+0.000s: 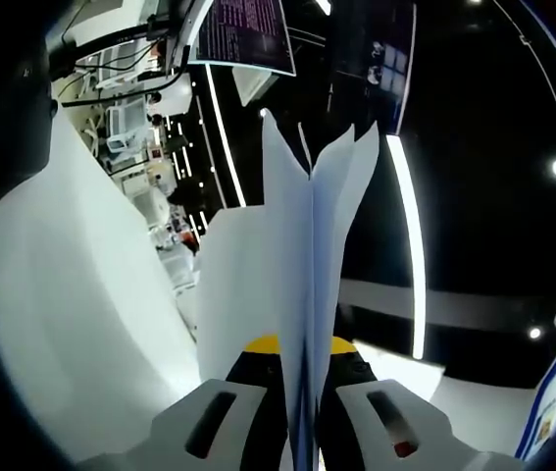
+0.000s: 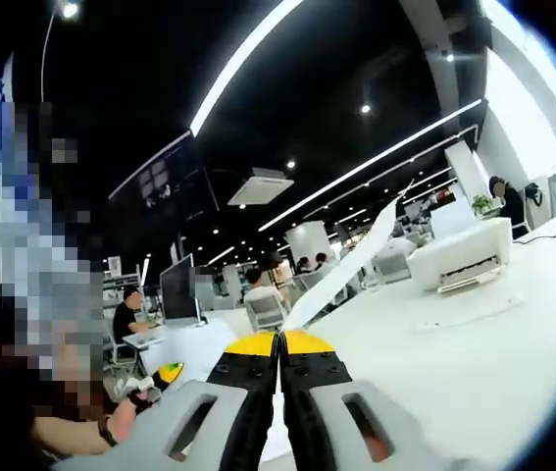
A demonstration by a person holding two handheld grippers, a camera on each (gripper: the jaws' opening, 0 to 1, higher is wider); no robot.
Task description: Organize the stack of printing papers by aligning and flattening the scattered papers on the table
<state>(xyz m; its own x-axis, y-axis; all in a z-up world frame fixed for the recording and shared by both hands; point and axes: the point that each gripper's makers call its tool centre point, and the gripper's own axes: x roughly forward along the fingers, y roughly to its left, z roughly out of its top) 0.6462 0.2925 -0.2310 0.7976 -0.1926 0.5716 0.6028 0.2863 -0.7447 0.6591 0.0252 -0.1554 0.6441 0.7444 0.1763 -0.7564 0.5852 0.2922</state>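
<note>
In the left gripper view, white printing papers [image 1: 307, 255] stand on edge, rising between the jaws of my left gripper [image 1: 304, 378], which is shut on them; the sheets fan apart at the top. A large curved white sheet [image 1: 72, 324] hangs at the left. In the right gripper view my right gripper [image 2: 279, 355] is shut on a thin white paper edge [image 2: 341, 275] that runs up and right from its yellow-tipped jaws. The other gripper's yellow tip [image 2: 168, 373] and a person's hand [image 2: 111, 417] show at the lower left.
A white table [image 2: 474, 353] spreads at the right of the right gripper view, with a white box-like device [image 2: 459, 257] on it. People sit at desks with monitors [image 2: 177, 289] behind. Overhead is a dark ceiling with light strips [image 1: 407, 245].
</note>
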